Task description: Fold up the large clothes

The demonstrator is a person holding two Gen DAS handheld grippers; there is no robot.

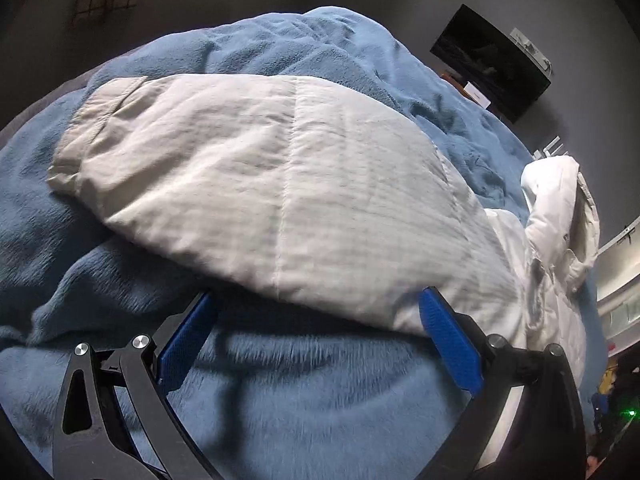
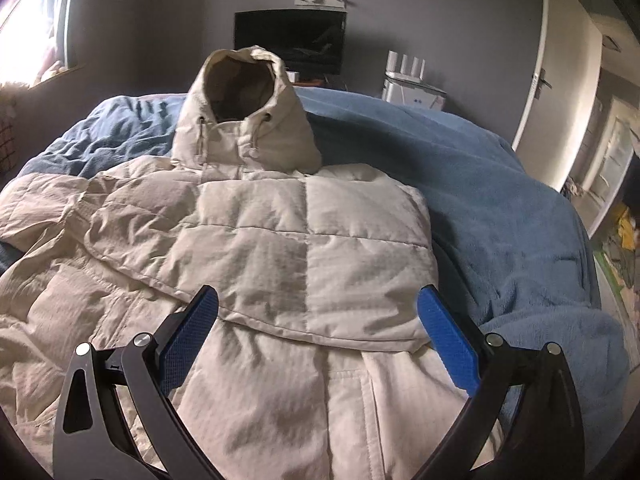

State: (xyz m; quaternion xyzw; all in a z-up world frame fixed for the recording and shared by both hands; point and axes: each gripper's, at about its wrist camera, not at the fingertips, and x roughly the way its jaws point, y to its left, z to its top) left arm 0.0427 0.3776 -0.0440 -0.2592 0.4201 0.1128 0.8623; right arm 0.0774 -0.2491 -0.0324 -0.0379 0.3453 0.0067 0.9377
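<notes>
A cream quilted puffer jacket (image 2: 280, 264) lies front-up on a blue fleece blanket (image 2: 500, 208), its hood (image 2: 244, 116) standing upright at the far end. One sleeve (image 2: 312, 256) is folded across the chest. In the left wrist view the other sleeve (image 1: 256, 184) stretches out sideways over the blanket (image 1: 304, 392), cuff to the far left. My left gripper (image 1: 318, 300) is open at the sleeve's near edge, its left fingertip tucked under the fabric. My right gripper (image 2: 318, 300) is open above the jacket's front, just below the folded sleeve's lower edge, holding nothing.
The blanket covers a bed that fills most of both views. A dark screen (image 2: 290, 38) hangs on the grey wall behind the hood, with a white appliance (image 2: 412, 88) beside it. A white door (image 2: 560, 64) stands at the right; a bright window (image 2: 24, 36) is at the left.
</notes>
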